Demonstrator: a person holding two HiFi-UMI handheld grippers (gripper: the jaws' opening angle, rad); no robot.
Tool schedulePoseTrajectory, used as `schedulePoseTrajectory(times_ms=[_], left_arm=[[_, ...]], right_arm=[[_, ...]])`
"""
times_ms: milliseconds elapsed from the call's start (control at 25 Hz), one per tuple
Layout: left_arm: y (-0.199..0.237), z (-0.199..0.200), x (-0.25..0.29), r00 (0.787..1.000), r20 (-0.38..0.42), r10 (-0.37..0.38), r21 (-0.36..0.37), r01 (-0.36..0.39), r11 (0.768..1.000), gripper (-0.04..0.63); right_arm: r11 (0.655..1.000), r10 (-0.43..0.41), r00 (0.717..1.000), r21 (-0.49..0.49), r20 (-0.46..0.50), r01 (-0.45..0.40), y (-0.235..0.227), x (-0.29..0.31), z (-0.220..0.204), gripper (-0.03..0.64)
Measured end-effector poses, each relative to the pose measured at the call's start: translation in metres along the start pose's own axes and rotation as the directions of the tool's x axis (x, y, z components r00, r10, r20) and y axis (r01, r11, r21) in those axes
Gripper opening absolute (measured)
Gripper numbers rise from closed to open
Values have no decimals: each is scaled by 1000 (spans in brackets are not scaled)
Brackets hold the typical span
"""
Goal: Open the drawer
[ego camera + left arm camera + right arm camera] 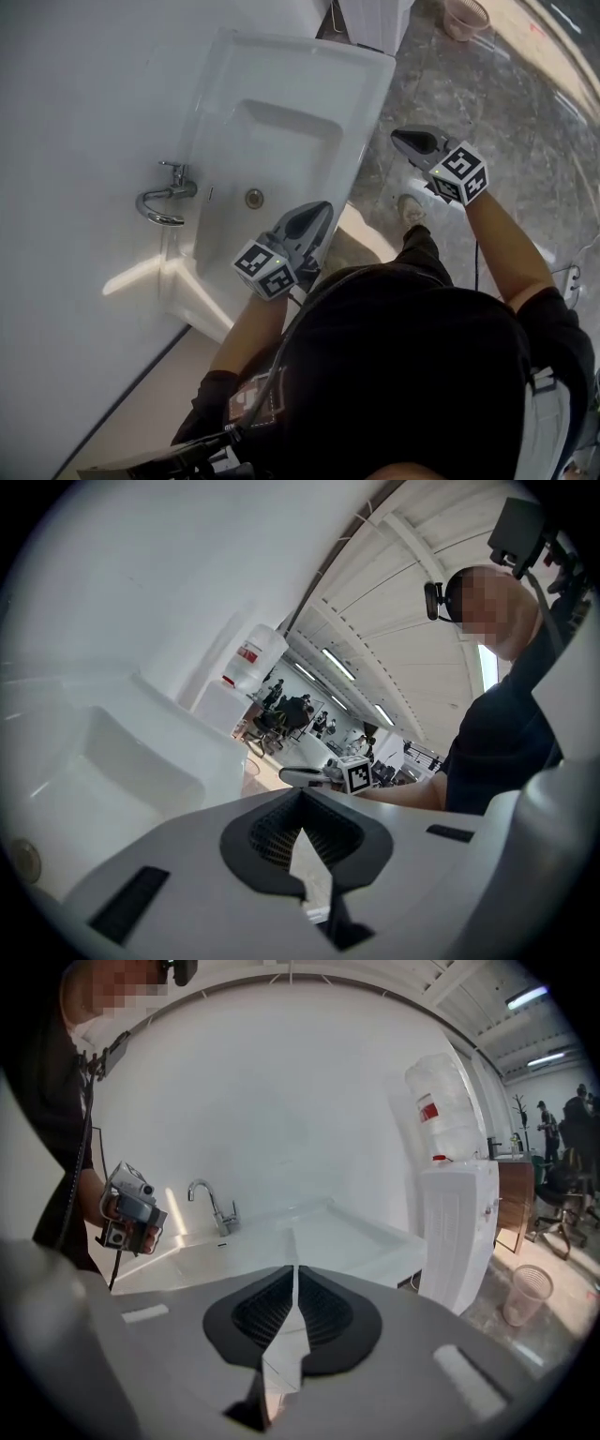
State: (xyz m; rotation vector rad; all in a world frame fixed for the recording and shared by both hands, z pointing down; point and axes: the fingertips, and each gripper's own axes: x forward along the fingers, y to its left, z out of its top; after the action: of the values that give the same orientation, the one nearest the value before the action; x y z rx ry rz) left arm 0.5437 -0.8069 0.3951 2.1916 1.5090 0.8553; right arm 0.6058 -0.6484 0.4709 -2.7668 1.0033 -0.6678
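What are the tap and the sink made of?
The tap looks like shiny metal, probably chrome-plated: it is silvery and mirrors the light. The sink looks like glossy white ceramic, smooth with soft gleams, though it could be moulded plastic or resin.

Looks along the closed, empty jaws of the left gripper (300,796), over a sink (141,761) toward the right gripper (285,775) and a water dispenser (248,663).

Head view looked steeply down over sink (291,112); gripper views looked near-level along own jaws, roughly facing each other; all shared sink.
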Motion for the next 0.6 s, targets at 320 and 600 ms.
schedulePoseTrajectory(times_ms=[320, 600], left_arm=[[-5, -63, 107, 989, -137, -49, -60, 41, 997, 0], [31, -156, 186, 965, -259, -51, -168, 7, 986, 0]], right_arm=[[1000, 7, 999, 10, -44, -6, -71, 2, -105, 18], [999, 25, 992, 30, -125, -21, -107, 27, -221, 30]])
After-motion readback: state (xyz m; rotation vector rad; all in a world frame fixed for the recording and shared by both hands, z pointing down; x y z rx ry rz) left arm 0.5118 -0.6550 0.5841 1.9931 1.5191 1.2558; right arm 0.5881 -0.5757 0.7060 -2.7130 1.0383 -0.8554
